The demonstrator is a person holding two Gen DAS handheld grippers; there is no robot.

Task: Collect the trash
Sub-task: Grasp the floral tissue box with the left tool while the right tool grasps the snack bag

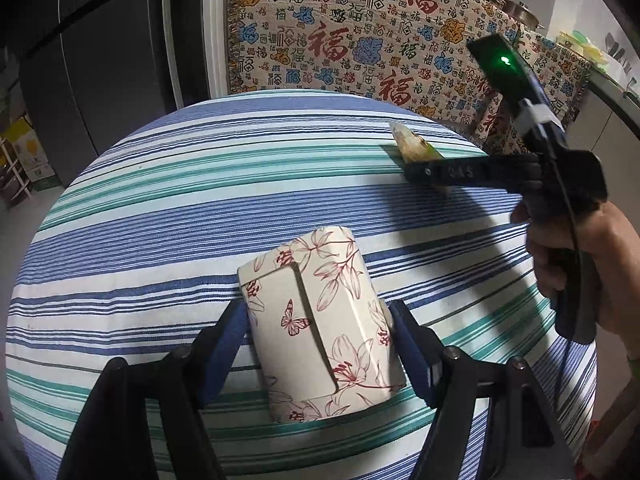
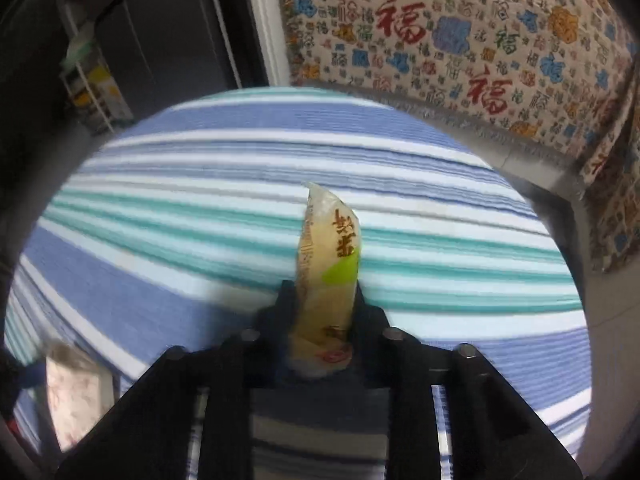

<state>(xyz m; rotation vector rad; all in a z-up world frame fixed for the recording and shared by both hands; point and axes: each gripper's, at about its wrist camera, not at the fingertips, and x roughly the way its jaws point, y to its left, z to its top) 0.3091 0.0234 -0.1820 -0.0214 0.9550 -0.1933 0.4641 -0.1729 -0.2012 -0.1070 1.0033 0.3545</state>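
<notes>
Right tool (image 2: 326,312) clamped on a yellowish printed plastic snack wrapper (image 2: 330,264), left tool (image 1: 320,344) gripping a white floral-print paper box (image 1: 320,320), above the blue-green striped tabletop (image 1: 200,208).

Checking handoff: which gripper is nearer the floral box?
Left. The left gripper has a finger on each side of the floral box; the right gripper is across the table, shut on a yellow wrapper.

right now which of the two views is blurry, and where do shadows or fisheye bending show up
Right wrist view: motion-smeared, tablecloth stripes and the floral box soft, only the wrapper fairly sharp. Left wrist view: crisp, the right gripper casts a dark shadow on the cloth, and the stripes bow into arcs toward the black rim.
</notes>
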